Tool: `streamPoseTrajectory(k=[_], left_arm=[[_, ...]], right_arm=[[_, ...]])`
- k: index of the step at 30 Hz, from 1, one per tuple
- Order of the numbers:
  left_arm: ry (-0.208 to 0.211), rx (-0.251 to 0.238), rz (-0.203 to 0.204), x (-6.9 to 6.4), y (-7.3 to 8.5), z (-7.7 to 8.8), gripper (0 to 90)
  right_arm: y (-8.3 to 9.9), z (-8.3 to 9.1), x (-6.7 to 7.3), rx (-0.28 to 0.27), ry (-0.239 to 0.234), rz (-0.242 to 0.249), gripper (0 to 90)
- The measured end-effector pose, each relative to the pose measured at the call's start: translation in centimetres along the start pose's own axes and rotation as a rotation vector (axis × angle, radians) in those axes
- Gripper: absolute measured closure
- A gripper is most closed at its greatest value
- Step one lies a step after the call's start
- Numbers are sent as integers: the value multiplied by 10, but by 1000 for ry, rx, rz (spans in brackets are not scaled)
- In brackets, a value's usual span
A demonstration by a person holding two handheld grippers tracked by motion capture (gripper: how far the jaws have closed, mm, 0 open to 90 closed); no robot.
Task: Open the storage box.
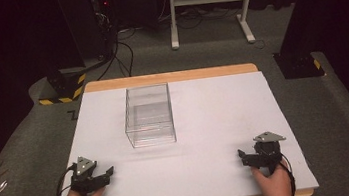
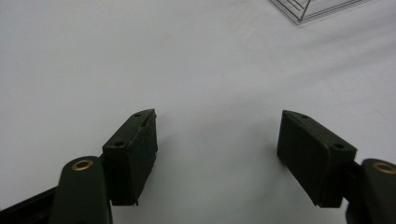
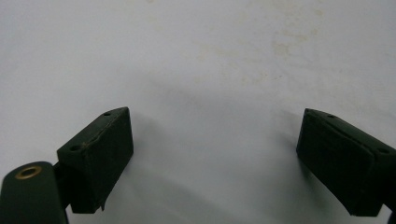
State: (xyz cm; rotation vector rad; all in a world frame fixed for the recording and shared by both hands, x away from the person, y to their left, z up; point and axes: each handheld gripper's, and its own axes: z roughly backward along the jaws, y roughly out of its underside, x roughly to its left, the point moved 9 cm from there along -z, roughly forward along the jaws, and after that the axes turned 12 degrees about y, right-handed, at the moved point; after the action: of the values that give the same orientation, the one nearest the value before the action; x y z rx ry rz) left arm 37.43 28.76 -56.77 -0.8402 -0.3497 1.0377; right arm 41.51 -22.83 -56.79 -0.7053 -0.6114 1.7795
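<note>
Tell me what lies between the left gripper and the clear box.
Nothing: in the high view only bare white table top separates the open left gripper from the clear box.

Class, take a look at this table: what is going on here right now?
A person sits at a white table holding a gripper in each hand. The left gripper and the right gripper both rest near the front edge, jaws open, with nothing between them. A clear plastic box stands untouched farther back, left of the middle, closer to the left gripper. Nothing is being handled yet.
</note>
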Motion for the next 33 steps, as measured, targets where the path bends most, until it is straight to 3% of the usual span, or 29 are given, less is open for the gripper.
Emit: streamPoseTrajectory(k=[23, 33], left_arm=[[1, 4, 3, 0, 0, 0, 291], [11, 5, 24, 1, -3, 1, 326]], right_arm=[[0, 0, 0, -2, -1, 2, 106], [0, 0, 0, 0, -2, -1, 106]])
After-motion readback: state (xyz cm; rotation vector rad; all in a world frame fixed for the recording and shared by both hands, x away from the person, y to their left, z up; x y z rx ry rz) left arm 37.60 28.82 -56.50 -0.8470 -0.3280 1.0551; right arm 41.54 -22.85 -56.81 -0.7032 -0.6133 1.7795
